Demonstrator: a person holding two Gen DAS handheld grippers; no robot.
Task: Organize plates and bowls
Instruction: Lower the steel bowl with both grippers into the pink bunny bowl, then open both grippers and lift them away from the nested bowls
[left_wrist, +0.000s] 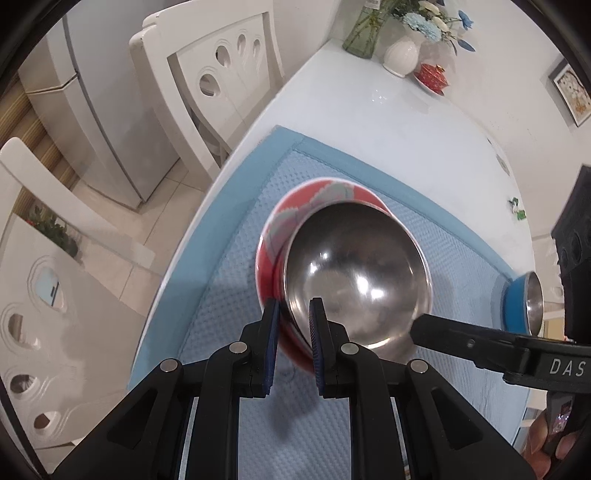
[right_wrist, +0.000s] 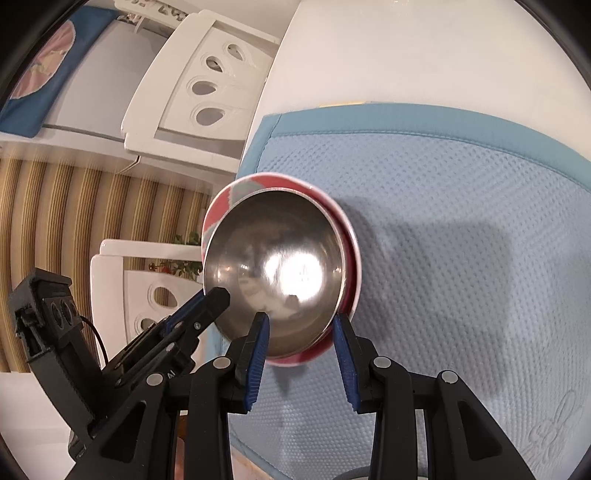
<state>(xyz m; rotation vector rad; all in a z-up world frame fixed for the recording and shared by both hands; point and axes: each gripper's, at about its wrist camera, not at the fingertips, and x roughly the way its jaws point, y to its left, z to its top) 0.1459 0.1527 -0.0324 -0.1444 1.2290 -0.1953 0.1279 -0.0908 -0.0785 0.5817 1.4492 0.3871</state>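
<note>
A steel bowl (left_wrist: 356, 273) sits nested in a red patterned bowl (left_wrist: 295, 210) on a light blue mat (left_wrist: 236, 280). My left gripper (left_wrist: 294, 306) has its fingers astride the near rims of both bowls, close on them. The stack also shows in the right wrist view, steel bowl (right_wrist: 275, 273) inside red bowl (right_wrist: 351, 266). My right gripper (right_wrist: 301, 325) is open, its fingers on either side of the stack's near rim, not clamped. The left gripper's fingers (right_wrist: 207, 302) show at the rim's left side.
A blue bowl with a steel inside (left_wrist: 522, 301) stands at the mat's right edge. White vases with flowers (left_wrist: 400, 55) and a red dish (left_wrist: 434, 75) stand at the table's far end. White chairs (left_wrist: 207, 74) stand by the table's left edge.
</note>
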